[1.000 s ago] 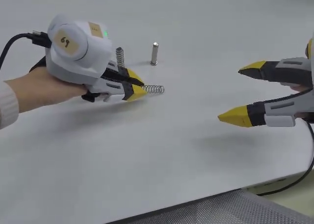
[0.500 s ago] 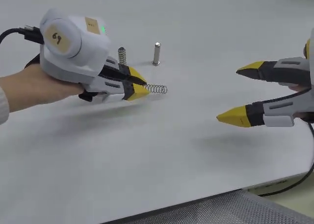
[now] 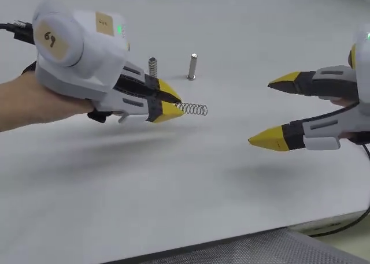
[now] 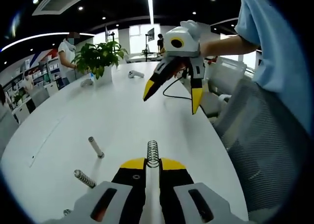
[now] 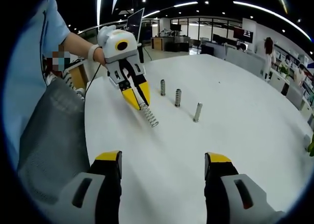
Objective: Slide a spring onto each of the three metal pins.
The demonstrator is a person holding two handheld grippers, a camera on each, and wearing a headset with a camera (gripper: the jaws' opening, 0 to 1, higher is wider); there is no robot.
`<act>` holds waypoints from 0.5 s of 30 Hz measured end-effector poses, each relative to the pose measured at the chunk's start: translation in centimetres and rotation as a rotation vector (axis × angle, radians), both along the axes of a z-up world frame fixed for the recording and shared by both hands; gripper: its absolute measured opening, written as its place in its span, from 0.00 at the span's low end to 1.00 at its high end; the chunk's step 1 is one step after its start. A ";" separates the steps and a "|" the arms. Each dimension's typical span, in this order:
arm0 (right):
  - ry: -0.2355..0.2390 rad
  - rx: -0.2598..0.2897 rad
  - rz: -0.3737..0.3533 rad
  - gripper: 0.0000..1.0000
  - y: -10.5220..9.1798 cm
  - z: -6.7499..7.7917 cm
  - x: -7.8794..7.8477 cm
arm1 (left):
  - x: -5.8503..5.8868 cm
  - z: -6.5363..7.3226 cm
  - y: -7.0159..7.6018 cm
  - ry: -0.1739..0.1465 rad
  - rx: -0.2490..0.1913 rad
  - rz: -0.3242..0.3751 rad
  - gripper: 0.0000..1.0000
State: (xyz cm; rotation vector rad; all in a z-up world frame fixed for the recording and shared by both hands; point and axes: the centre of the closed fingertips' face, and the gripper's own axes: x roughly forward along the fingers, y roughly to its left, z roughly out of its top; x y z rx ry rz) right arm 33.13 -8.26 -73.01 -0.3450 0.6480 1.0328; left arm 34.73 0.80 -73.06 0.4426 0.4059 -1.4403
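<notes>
Left gripper (image 3: 172, 103) is lifting slightly, jaws pinching the spring (image 3: 195, 109) poking out ahead. It's needing that free end squared over the bare pin (image 3: 192, 66) beyond. Right gripper (image 3: 260, 112) is hanging with jaws apart.

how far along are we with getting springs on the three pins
Done: the end pin and the middle pin each wear a spring. In hand: the left gripper is shut on the last spring. Left: the bare pin needs it. The right gripper is open, holding nothing.
</notes>
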 end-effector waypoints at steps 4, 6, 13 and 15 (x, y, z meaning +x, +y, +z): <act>-0.005 -0.008 0.042 0.66 0.9 0.2 -0.3 | -0.8 0.6 0.2 -0.003 -0.011 -0.003 0.01; -0.011 -0.021 0.075 0.65 1.4 0.2 -0.5 | -1.3 0.9 0.2 -0.003 -0.018 -0.002 0.01; -0.024 -0.045 0.167 0.60 3.1 0.7 -1.2 | -2.7 1.4 0.6 0.003 -0.030 -0.001 0.01; -0.027 -0.056 0.197 0.58 3.6 0.6 -1.4 | -3.0 1.5 0.7 0.006 -0.032 -0.001 0.01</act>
